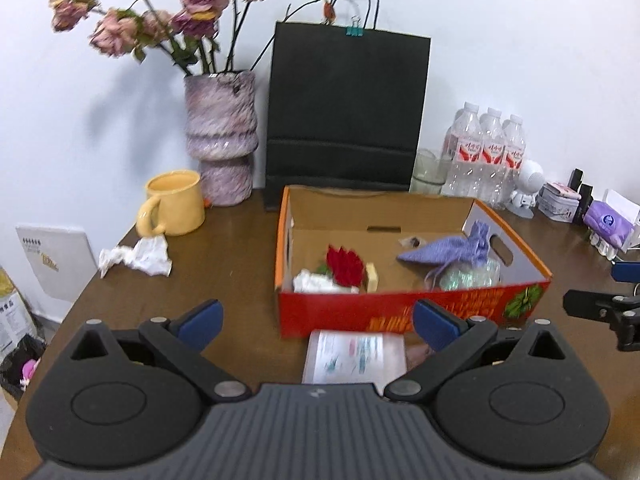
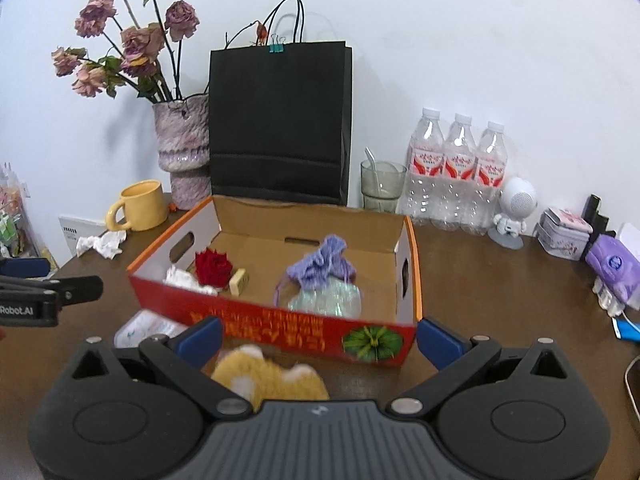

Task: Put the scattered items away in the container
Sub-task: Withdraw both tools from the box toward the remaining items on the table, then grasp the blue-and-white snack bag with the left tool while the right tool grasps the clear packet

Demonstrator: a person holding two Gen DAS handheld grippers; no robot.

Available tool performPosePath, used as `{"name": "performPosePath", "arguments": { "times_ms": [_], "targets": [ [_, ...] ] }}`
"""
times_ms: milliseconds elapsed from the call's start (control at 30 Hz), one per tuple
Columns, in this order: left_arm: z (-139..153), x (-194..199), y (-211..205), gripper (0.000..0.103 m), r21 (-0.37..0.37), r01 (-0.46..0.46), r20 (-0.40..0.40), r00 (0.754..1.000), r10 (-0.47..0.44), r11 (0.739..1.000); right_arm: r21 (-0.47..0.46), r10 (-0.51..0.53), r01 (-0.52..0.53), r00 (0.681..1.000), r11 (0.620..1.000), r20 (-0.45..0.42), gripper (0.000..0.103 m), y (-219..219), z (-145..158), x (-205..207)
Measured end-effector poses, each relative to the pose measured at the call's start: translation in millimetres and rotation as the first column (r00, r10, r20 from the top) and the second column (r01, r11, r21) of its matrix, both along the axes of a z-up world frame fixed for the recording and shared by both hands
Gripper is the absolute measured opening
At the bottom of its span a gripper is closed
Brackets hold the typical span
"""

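- Your left hand-held gripper (image 1: pixel 316 326) stands wide open with nothing between its blue-padded fingers (image 1: pixel 202 322); it hovers over the brown wooden table (image 1: pixel 224 248).
- Directly ahead of it, between the fingers in the left wrist view, a flat clear plastic packet with a printed label (image 1: pixel 354 356) lies on the table just beside the front wall of the box.
- Your right hand-held gripper (image 2: pixel 320 338) is likewise wide open and holds nothing.
- A fuzzy yellow-and-white plush toy (image 2: pixel 270 376) lies on the table between its fingers, close to the left one; contact cannot be told.
- The container, an open red-and-orange cardboard box with handle cut-outs (image 2: pixel 304 322), sits mid-table, just beyond both grippers.
- Inside the box, left part: a red artificial flower (image 2: pixel 213 266), crumpled white paper (image 2: pixel 182 278) and a small pale yellow block (image 2: pixel 239 281).
- Inside the box, right part: a lilac drawstring cloth pouch (image 2: pixel 324 264) resting on an iridescent clear plastic wrap (image 2: pixel 328 300).
- Loose crumpled white tissue (image 1: pixel 138 258) lies on the table outside the box, just beside a yellow ceramic mug (image 1: pixel 172 208).
- Behind the box: a black paper carrier bag (image 1: pixel 344 116), a purple mottled vase of dried roses (image 1: pixel 222 132), three clear water bottles (image 2: pixel 456 168).
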State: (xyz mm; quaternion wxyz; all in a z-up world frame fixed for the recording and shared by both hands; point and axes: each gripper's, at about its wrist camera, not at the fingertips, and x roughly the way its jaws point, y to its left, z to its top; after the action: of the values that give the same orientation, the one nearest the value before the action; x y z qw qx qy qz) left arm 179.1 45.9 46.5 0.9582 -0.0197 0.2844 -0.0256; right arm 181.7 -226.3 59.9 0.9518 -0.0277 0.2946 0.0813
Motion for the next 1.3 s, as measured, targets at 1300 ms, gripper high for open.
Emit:
{"name": "performPosePath", "arguments": {
  "times_ms": [1300],
  "targets": [
    [-99, 6, 4, 0.103, 0.006, -0.015, -0.165, 0.986, 0.016, 1.0, -0.06, -0.052, 0.044, 0.989, 0.997, -0.137, 0.083, -4, -112, -21]
  ]
}}
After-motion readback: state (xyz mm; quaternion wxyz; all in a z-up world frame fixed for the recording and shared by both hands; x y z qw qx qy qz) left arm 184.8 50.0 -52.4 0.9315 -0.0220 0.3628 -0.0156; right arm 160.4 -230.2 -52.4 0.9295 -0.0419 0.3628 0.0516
